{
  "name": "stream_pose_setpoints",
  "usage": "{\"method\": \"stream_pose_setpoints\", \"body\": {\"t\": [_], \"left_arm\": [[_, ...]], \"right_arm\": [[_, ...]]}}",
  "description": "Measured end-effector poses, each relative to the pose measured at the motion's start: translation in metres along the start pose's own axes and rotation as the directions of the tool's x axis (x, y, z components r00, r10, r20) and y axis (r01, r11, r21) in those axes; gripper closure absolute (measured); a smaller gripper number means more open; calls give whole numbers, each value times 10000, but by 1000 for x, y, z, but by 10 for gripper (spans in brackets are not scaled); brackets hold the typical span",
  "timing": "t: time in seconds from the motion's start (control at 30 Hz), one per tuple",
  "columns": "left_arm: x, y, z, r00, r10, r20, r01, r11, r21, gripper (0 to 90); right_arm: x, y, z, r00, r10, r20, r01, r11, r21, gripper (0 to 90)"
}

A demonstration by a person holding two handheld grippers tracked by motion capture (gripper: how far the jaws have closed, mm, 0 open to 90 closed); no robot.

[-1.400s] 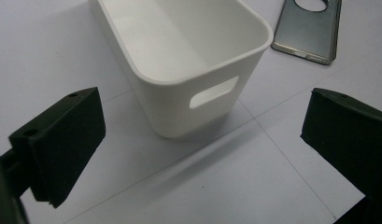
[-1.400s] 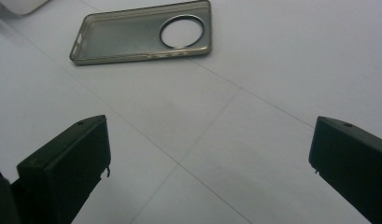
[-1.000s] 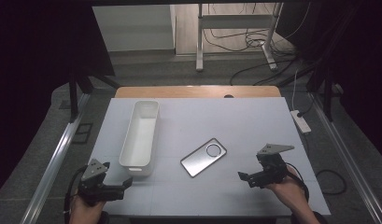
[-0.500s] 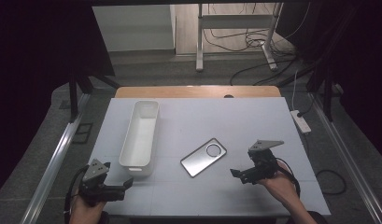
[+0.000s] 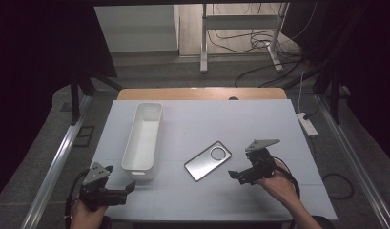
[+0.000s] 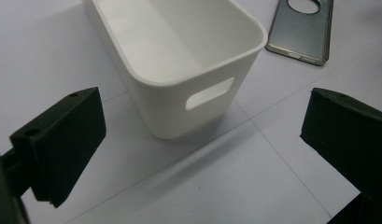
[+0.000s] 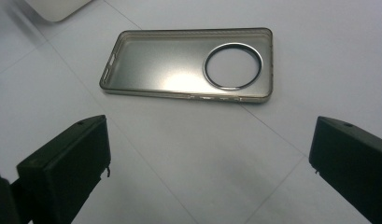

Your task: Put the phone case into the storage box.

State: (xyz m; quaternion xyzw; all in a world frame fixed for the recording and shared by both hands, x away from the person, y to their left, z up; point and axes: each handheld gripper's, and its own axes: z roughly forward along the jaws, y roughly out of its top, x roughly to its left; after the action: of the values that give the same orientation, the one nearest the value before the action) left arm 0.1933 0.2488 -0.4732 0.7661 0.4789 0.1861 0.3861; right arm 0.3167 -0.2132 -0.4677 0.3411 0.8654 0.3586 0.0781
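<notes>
We saw the phone case [image 5: 208,161] lying flat on the white worktop [image 5: 259,129], camera hole up, just right of the white bin's [image 5: 144,135] near end and apart from it. Our right claw [image 5: 236,175] pointed at the case from close by without touching it, its jaws spread wide and holding nothing. Our left claw [image 5: 127,189] sat near the front left corner, jaws likewise gaping and empty, facing the bin's handle end.

Both grippers [image 5: 233,174] [image 5: 130,187] black w/ grey triangular top plates (black cables trailing); blocky jaws.
</notes>
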Motion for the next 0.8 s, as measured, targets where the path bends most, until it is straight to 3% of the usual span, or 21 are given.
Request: {"method": "stream_pose_setpoints", "body": {"t": [0.2, 0.8], "left_arm": [[0, 0, 0, 10000, -2, 10, 2, 10000, -16, 8], [0, 0, -1, 10000, 31, -42, -32, 10000, -82, 8]], "right_arm": [[2, 6, 8, 10000, -71, 51, 71, 10000, 25, 0], [21, 26, 40, 9981, -615, -11, 614, 9945, 843, 0]]}}
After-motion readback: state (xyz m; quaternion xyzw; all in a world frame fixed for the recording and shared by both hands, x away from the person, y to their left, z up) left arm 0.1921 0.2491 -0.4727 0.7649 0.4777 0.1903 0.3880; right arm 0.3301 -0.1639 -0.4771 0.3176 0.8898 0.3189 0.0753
